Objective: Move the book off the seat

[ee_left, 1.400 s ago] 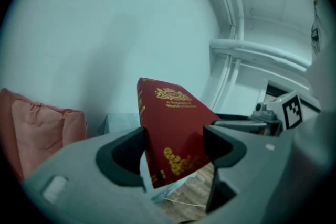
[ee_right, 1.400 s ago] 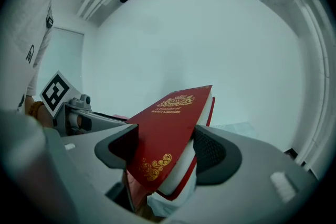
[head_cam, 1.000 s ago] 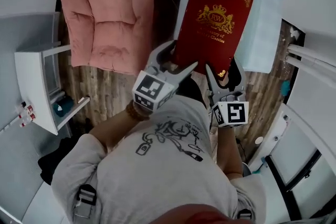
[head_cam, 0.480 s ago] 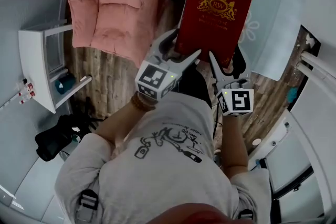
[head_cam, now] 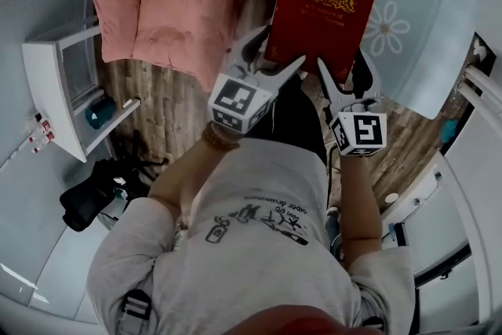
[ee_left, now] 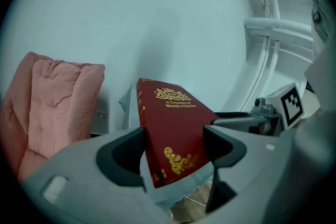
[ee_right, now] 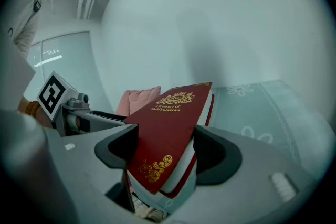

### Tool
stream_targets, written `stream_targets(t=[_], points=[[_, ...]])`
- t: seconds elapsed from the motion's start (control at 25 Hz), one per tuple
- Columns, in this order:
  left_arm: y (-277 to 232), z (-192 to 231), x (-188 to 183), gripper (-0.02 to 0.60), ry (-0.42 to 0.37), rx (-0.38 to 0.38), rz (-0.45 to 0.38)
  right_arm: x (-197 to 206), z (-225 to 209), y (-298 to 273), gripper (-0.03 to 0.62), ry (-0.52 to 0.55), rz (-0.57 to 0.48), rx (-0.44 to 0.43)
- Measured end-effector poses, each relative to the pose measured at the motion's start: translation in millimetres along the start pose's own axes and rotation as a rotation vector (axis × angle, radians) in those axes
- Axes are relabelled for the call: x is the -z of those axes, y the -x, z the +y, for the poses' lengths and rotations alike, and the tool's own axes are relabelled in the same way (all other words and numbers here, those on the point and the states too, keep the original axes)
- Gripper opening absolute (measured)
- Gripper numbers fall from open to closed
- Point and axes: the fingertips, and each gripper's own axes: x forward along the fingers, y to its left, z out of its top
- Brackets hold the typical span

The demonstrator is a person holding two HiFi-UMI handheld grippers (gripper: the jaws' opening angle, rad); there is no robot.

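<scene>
Room: wood-plank floor (head_cam: 165, 102), pale wall (ee_left: 131, 18). A pale blue flower-printed counter (head_cam: 423, 35) lies ahead of the tongs and to their right. A pink cushioned seat (head_cam: 157, 4) lies ahead and to their left. A white shelf unit (head_cam: 59, 90) stands far to the left, and a black bag (head_cam: 94, 196) sits on the floor behind it.

Book (head_cam: 329, 4): red, gold crest. It is off the seat, up in the air and tilted. Its near edge is in the tongs; the rest reaches ahead over the counter's near corner. I cannot tell whether its far edge touches the counter.

Left tongs (head_cam: 281, 51): closed on the book's near-left corner. Right tongs (head_cam: 343, 74): closed on the near-right corner, pads against cover and underside.

Head view only: floor, shelf unit, bag, both tongs side by side. Left gripper view only: the spine, with the seat upright to the left of the book. Right gripper view only: the white page edge, with the flower print to the right.
</scene>
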Motion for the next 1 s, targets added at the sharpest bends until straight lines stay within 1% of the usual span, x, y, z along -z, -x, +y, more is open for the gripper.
stream_targets(t=[0.12, 0.44, 0.68, 1.0], points=[[-13, 7, 17, 0.351, 0.01, 0.0, 0.022, 17, -9, -11, 0.336, -0.021, 0.024, 0.0], [-37, 18, 54, 0.351, 0.022, 0.008, 0.045, 57, -24, -27, 0.336, -0.023, 0.072, 0.013], [-50, 21, 68, 0.35, 0.004, 0.014, 0.065, 76, -34, -32, 0.336, -0.049, 0.085, 0.024], [-50, 37, 87, 0.35, -0.02, 0.006, 0.072, 96, -27, -46, 0.336, -0.045, 0.103, 0.031]])
